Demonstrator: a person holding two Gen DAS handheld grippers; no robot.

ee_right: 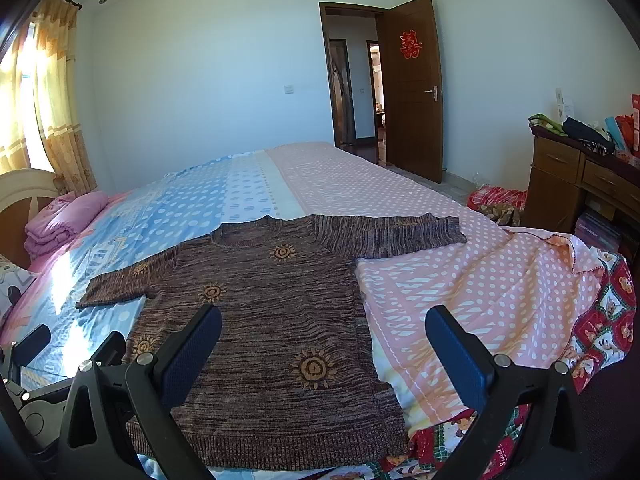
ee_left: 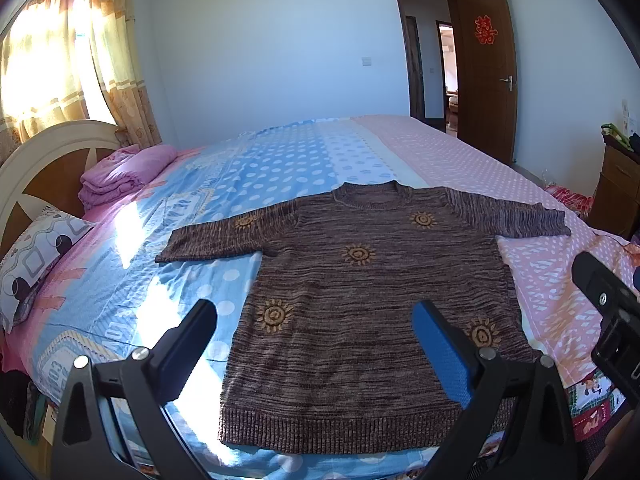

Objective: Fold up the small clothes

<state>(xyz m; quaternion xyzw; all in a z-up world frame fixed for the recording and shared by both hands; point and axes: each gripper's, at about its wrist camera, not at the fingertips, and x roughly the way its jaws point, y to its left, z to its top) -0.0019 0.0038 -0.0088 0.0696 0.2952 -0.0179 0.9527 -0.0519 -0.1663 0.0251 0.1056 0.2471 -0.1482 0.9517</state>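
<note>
Spread fingers (ee_left: 316, 320) above flat sweater (ee_left: 360, 280)

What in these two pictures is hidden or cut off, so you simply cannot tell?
- Sweater hem corners: left wrist view, covered by the left gripper fingers.
- Sweater's underside: both views, it lies flat on the bed.
- Right gripper handle and the hand holding it: right wrist view, below the frame edge.
- Items on the dresser: right wrist view, small and cut by the right edge.
- Room beyond the door: too small.
</note>
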